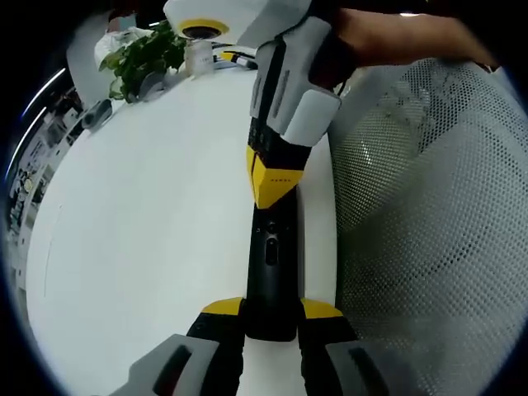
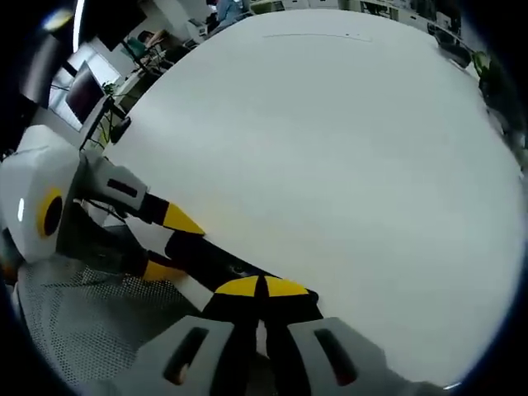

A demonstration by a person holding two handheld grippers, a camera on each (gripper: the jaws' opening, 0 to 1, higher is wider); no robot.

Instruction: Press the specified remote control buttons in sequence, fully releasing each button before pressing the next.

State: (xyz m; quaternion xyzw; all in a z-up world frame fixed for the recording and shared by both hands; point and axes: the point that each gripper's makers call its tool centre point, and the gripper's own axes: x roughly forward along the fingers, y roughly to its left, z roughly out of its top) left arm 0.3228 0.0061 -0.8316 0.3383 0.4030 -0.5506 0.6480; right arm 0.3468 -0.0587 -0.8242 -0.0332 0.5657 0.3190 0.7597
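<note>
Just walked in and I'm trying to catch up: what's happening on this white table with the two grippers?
A person is working a black remote control with two handheld grippers at the edge of a white table. The left gripper clamps the remote's near end between its yellow-tipped jaws. The right gripper comes in from the far side, jaws closed, with its tip down on the remote's upper face, apparently pressing a button. A potted plant sits at the table's far end, and a mesh chair back stands beside the table.
</note>
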